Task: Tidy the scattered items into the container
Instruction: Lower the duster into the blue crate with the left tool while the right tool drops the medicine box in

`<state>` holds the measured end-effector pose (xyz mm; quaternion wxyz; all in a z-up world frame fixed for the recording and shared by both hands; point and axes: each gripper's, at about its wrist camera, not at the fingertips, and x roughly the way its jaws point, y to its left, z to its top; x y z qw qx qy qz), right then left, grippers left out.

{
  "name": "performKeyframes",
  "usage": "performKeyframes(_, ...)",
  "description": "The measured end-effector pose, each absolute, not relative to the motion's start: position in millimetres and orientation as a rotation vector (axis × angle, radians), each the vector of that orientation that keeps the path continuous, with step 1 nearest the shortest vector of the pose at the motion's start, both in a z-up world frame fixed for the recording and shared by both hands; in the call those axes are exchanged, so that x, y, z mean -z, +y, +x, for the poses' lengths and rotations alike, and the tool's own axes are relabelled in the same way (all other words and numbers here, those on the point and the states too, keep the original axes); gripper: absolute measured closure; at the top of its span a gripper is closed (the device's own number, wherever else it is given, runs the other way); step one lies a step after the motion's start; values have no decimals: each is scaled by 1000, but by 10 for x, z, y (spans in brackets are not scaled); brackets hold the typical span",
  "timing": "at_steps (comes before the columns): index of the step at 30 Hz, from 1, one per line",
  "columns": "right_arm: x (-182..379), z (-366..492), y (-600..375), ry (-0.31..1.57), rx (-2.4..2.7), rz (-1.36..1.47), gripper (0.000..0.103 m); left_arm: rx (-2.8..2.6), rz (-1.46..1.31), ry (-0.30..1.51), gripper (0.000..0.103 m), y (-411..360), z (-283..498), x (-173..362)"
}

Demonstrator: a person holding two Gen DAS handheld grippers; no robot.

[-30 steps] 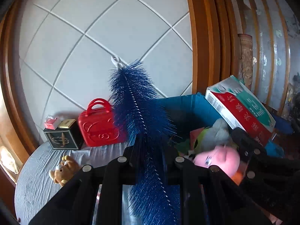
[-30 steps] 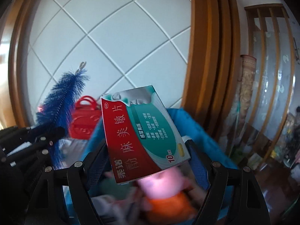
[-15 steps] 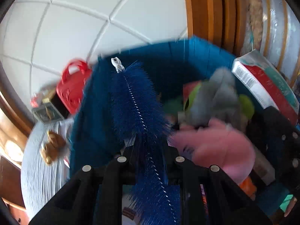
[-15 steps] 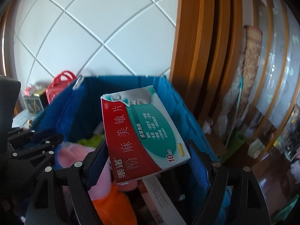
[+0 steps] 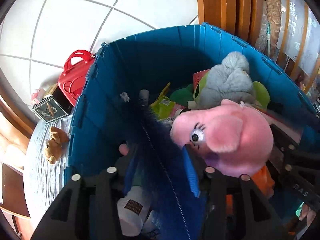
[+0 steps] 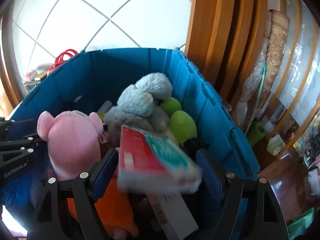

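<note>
Two grippers reach into a deep blue plastic bin (image 6: 204,92) that is already crowded with toys.

Between the spread fingers of the right gripper (image 6: 158,172) is a red, white and teal medicine box (image 6: 156,160), motion-blurred and tilted, over the bin's contents. Its left edge lies close to the left pad, while a clear gap separates it from the right pad, so the fingers are parted wider than the box; whether they still touch it cannot be told.

The left gripper (image 5: 160,170) has its fingers wide apart too. A dark blue bottle brush (image 5: 152,140) runs lengthwise between them with its twisted wire stem pointing down into the bin along the left wall. Its bristles fill the gap, and it is unclear whether the pads press on it.

Inside the bin, a pink plush pig (image 5: 224,136) sits just right of the brush. Behind it is a grey plush animal (image 6: 142,102) with lime green parts, and below lie an orange soft toy (image 6: 114,206) and a long white carton (image 6: 176,212) with a barcode.

Outside the bin on the left, a grey tabletop (image 5: 42,180) holds a small brown teddy bear (image 5: 55,144), a dark square box (image 5: 50,110) and a red toy handbag (image 5: 75,76) against a white tiled wall (image 5: 80,20).
</note>
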<state>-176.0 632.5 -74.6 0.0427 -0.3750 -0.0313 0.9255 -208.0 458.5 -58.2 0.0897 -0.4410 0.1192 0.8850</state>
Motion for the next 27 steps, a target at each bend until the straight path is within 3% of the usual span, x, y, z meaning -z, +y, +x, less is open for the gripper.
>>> performKeyframes(6, 774, -1698, 6313, -82, -2826, -1161, 22, -2624, -1285, 319, 44, 4547, -1962, 585)
performKeyframes(10, 752, -1574, 6340, -66, -2825, -1149, 9, -2628, -1229, 308, 30, 4562, -1823, 542)
performKeyframes(14, 722, -1421, 6373, -59, -2822, -1134, 1, -2640, -1171, 292, 24, 4568, -1648, 478)
performKeyframes(27, 623, -937, 6424, -17, -2832, -1102, 0, -2664, -1073, 165, 24, 4487, -1154, 391)
